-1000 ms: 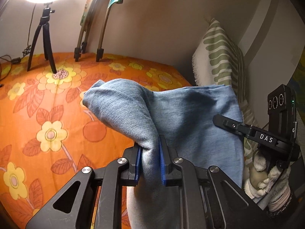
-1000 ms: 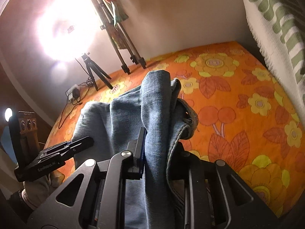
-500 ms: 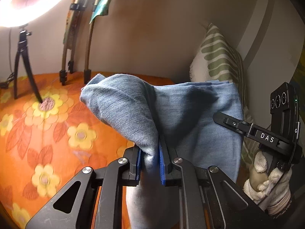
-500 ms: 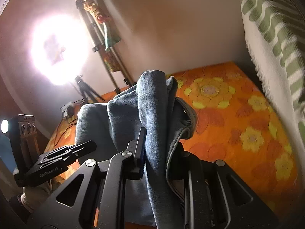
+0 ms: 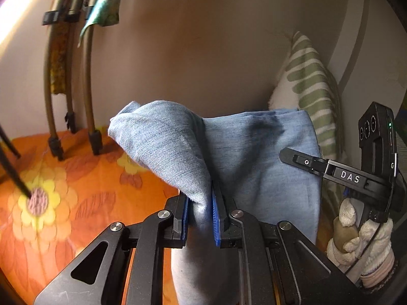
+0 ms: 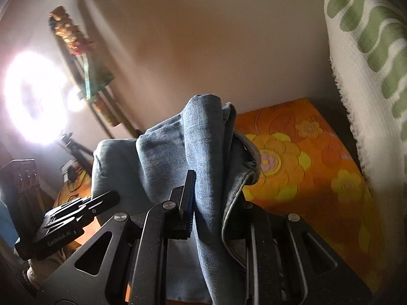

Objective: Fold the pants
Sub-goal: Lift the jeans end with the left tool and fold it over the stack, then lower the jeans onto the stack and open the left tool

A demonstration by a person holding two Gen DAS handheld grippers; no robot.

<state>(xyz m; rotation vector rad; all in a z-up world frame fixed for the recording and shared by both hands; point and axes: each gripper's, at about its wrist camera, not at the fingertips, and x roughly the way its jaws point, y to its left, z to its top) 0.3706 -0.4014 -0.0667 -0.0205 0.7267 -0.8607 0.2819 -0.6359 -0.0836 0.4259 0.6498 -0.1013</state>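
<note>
The pants point(image 5: 254, 157), light blue denim, hang above the orange flowered bedspread point(image 5: 76, 193) near its far edge, clamped by the left gripper point(image 5: 201, 218) and the right gripper point(image 6: 216, 211), so I judge the fold unfinished: laying down remains.

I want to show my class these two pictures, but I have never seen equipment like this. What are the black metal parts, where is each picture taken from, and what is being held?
No robot here: a person holds a black two-finger gripper in each hand, each with a camera looking along its fingers. One picture comes from the left gripper, the other from the right gripper. Both are shut on the light blue denim pants, lifted above the orange flowered bedspread. A green-and-white patterned pillow leans by the wall; a bright ring lamp glares at the left.
</note>
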